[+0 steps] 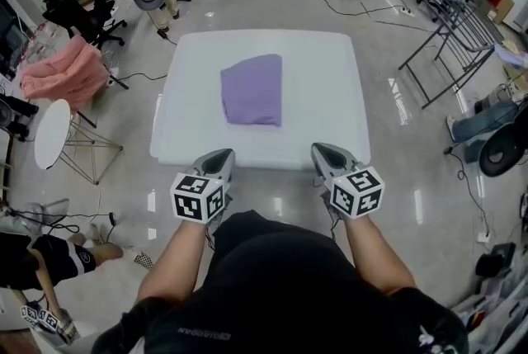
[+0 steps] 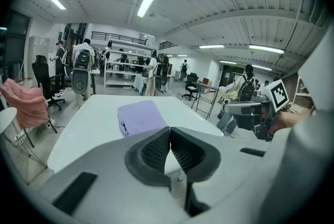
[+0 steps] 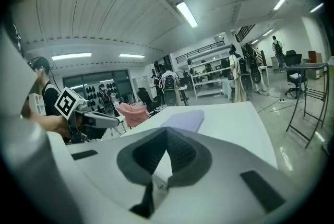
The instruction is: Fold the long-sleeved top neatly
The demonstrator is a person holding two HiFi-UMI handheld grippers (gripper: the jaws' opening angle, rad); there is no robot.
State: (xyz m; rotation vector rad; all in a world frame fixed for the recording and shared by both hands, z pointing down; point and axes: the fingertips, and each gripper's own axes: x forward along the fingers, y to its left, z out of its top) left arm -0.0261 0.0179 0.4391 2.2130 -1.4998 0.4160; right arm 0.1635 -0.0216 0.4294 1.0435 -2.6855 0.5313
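Purple top [image 1: 252,90] lies folded mid-frame on white table [image 1: 330,96]. Left gripper [image 1: 216,163] and right gripper [image 1: 326,154] at the table's near edge, both closed, empty.

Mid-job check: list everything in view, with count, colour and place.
long-sleeved top: one, purple, folded, mid-table.
table: one, white, ahead of the person.
cloth: one, pink, draped, far left.
round side table: one, white, left, near the cloth.
metal rack: one, grey, right of the table.
other people: several, mixed clothing, room's far end.
left gripper: one, grey, shut, empty, at the table's near edge.
right gripper: one, grey, shut, empty, same edge.
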